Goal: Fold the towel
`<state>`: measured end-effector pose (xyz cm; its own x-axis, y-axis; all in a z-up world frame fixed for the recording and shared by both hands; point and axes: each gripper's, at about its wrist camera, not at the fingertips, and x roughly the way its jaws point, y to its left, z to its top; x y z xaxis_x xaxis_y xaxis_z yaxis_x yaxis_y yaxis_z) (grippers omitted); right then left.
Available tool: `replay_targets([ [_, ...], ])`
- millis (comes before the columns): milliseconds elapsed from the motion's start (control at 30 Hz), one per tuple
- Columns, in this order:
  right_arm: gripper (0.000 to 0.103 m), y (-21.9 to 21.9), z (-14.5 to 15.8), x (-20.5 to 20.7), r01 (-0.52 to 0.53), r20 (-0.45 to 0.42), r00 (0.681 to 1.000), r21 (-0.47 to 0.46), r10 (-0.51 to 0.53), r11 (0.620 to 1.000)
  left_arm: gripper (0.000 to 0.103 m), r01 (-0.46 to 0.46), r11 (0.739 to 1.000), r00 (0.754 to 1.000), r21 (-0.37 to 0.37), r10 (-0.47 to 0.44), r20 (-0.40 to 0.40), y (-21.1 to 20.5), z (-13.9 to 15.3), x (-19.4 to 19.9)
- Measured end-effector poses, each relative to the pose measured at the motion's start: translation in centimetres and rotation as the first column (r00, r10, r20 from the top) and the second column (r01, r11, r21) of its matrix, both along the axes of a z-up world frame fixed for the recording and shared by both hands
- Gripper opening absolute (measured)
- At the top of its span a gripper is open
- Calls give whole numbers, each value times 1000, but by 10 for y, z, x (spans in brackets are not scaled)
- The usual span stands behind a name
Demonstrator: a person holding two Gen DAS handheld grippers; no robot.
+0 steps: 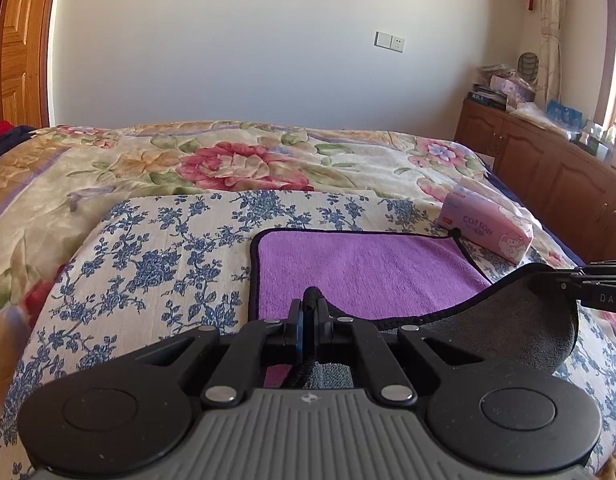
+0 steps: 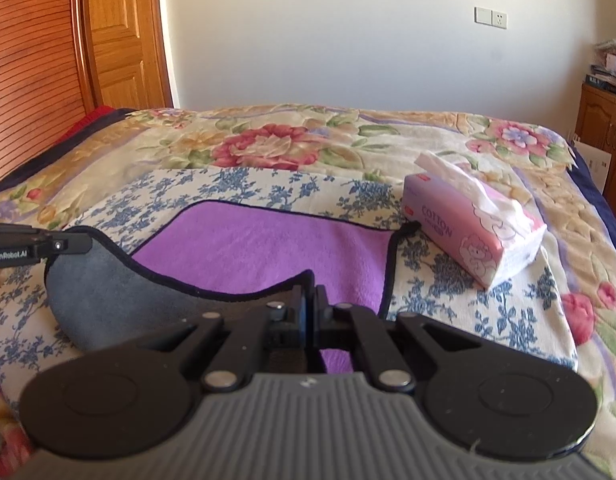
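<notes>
So the towel (image 1: 363, 272) lies on the blue-flowered cloth (image 1: 148, 248) on the bed, purple face up, with a dark binding round its edge. Its near edge is lifted and turned over, so the grey underside shows as a sagging flap between my two grippers.

My left gripper (image 1: 308, 312) has its jaws closed on the near left corner; the black binding runs straight up between the pads. My right gripper (image 2: 311, 304) is likewise pinched tight on the near right corner, and I see the binding end at its tips. In the left view the right gripper comes in from the right edge, in the right view the left one comes in from the left edge, and the grey flap hangs slack between them.

By my reckoning the first fold has only begun. Both near corners are gripped and raised, but the far half is flat and the near edge is nowhere close to the far edge. What is left is to carry both corners forward and over together, lay them on the far corners, let go, and then likely fold again.

The tissue pack (image 2: 471, 236) sits just beside the towel's far right corner, where a small hanging loop touches or nearly touches it; I would watch that corner when laying the edge down. The floral quilt (image 1: 244, 160) lies beyond, and a wooden cabinet (image 1: 547, 172) stands off to the right.
</notes>
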<state>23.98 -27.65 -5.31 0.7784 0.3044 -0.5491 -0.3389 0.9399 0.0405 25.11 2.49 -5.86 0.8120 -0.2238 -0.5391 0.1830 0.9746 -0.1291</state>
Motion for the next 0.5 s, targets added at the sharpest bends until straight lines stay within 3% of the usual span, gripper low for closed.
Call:
replay_targets([
  [500, 4, -6, -7, 36, -5, 42, 999, -23, 6, 1000, 5, 11, 1000, 1000, 19, -11, 16, -3, 0, 38],
])
